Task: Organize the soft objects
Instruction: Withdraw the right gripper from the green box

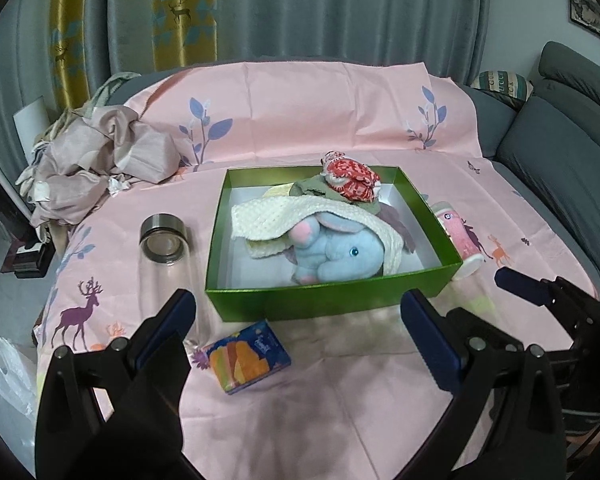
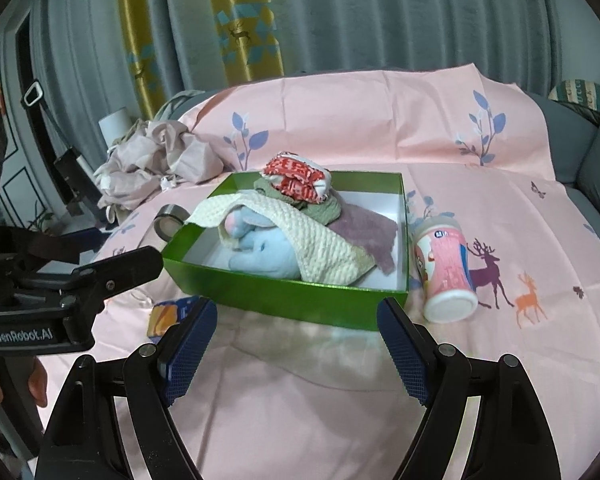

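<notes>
Green box [image 1: 332, 294] — open-topped, white inside, standing on the pink printed sheet [image 1: 340, 400] straight ahead of both tools, just beyond their fingertips.

Contents, from the near wall to the far one:
- blue plush elephant [image 1: 336, 256], lying on its side against the near wall;
- cream knitted cloth [image 2: 320, 240], draped over the elephant;
- mauve fluffy cloth [image 2: 368, 236], flat on the box floor to the right;
- green cloth [image 2: 324, 210], bunched at the far end;
- red-and-white patterned bundle [image 1: 350, 178], on top of the green cloth, rising above the rim.

Outside the box:
- clear bottle with a metal cap [image 1: 166, 240], lying ahead-left of the left tool [image 1: 300, 316], beside the box's left wall;
- blue and orange tissue pack [image 1: 248, 356], between the left tool's fingers, near the box's front wall;
- pink printed canister [image 2: 446, 272], on its side just right of the box, ahead-right of the right tool [image 2: 298, 324];
- crumpled beige fabric [image 1: 100, 164], far left.

Tools: both with fingers apart, gripping nothing.
</notes>
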